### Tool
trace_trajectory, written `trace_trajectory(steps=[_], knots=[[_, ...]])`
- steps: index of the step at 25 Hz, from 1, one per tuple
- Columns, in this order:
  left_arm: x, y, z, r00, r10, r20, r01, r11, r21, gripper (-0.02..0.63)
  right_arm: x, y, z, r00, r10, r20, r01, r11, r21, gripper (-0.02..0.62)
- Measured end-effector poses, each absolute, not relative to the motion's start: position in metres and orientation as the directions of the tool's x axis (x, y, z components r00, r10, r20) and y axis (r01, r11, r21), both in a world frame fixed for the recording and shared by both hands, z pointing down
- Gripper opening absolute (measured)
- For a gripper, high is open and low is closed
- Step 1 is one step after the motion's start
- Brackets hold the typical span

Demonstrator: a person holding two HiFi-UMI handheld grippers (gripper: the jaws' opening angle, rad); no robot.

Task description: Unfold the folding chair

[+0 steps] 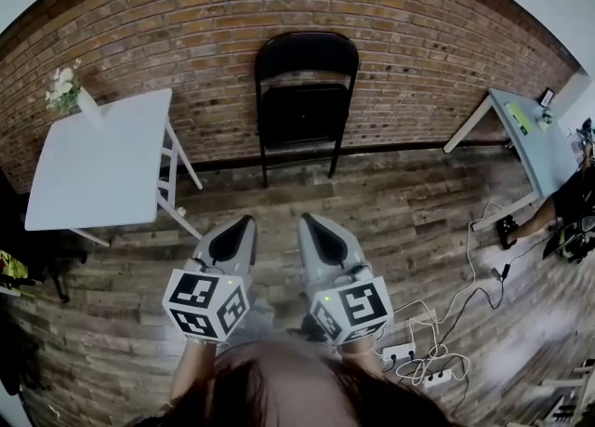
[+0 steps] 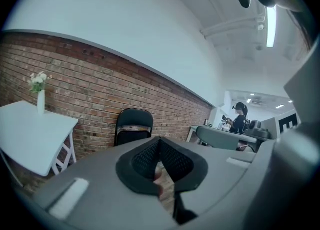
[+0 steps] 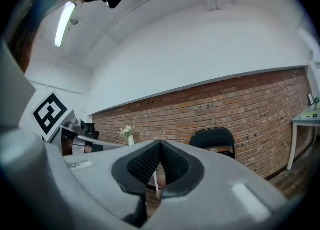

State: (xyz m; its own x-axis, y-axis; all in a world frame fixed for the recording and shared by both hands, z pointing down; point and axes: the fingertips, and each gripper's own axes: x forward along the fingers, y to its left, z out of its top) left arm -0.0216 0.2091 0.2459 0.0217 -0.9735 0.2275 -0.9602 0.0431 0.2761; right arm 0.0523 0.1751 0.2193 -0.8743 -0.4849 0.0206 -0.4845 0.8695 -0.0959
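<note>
One black folding chair (image 1: 306,104), still folded flat, stands upright against the brick wall (image 1: 186,16) at 12 o'clock. Two white tabletops: 9 o'clock (image 1: 102,160) carrying one flower vase (image 1: 88,104), and 3 o'clock (image 1: 535,141). Two hand-held grippers at 6 o'clock, left (image 1: 247,220) and right (image 1: 303,219), jaws fully together, holding nothing.

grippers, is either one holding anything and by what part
Nothing is held. The left gripper and the right gripper are both shut with nothing between their jaws. The folding chair stands folded by the brick wall, apart from both.
</note>
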Motion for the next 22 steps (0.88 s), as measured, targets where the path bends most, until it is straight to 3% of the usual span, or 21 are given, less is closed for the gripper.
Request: trace_trajectory(steps=[10, 22], knots=[[-0.112, 0.164, 0.242, 0.048, -0.978, 0.205, -0.958, 0.014, 0.287, 0.002, -0.035, 0.132, 0.208, -0.873, -0.488, 0.016, -0.488, 0.868, -0.090, -0.006], [-0.155, 0.141, 0.255, 0.077, -0.974, 0.211, -0.948, -0.006, 0.318, 0.002, -0.074, 0.102, 0.213, -0.857, -0.515, 0.027, -0.515, 0.853, -0.086, -0.006]])
